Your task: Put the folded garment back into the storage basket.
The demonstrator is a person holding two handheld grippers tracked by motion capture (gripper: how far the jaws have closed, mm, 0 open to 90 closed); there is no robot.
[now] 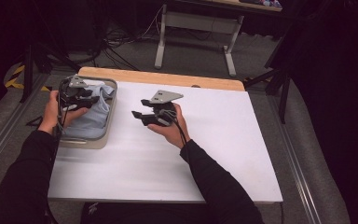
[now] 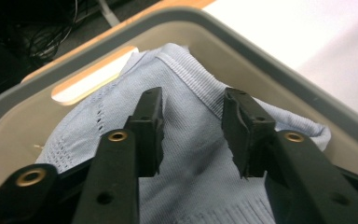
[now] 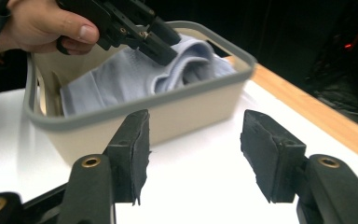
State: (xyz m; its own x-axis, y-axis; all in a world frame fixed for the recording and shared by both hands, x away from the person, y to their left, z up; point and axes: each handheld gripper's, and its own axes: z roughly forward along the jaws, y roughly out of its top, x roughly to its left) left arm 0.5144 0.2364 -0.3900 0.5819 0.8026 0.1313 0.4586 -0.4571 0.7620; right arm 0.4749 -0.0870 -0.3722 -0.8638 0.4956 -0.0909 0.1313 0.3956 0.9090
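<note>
A light blue knitted cloth (image 1: 94, 119) (image 2: 196, 182) (image 3: 116, 77) lies bunched in a beige bin (image 1: 106, 128) (image 2: 270, 56) (image 3: 177, 116) with a grey rim, at the table's left edge. My left gripper (image 1: 92, 99) (image 2: 193, 123) (image 3: 161, 44) reaches down into the bin. Its jaws straddle a raised fold of the cloth, still apart and not clearly pinching it. My right gripper (image 1: 139, 108) (image 3: 193, 140) hovers open over the white tabletop just right of the bin, pointing at its side wall, with nothing between its jaws.
The white tabletop (image 1: 205, 140) stretches to the right of the bin, with a wooden strip (image 1: 168, 78) along its far edge. Beyond it stand a desk's metal legs (image 1: 161, 44) and floor cables. Dark stands flank the table on both sides.
</note>
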